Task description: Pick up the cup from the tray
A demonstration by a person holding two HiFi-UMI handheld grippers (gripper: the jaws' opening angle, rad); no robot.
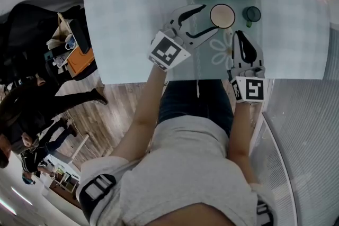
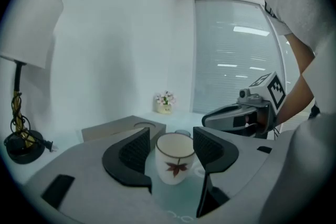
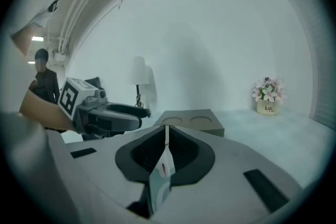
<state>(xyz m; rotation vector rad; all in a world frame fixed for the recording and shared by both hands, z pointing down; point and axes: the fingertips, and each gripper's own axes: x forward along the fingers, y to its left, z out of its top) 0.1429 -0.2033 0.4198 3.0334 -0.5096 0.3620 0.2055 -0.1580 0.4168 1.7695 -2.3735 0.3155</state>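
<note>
Soft, cool, even light. Both gripper views bend strongly and blacken at the corners. In the left gripper view, lamps reflect in the glass pane (image 2: 236, 60) at two o'clock.

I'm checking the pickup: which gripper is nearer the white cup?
Left. The left gripper has the white cup between its open jaws; the right gripper is apart from it, jaws together.

- The grey-and-black left gripper (image 1: 208, 19) holds its two jaws well apart and points forward.
- The grey-and-black right gripper (image 1: 240, 35) has its jaws pressed together.
- The bare left forearm (image 1: 139, 124) and the bare right forearm (image 1: 238, 132) stretch forward, side by side.
</note>
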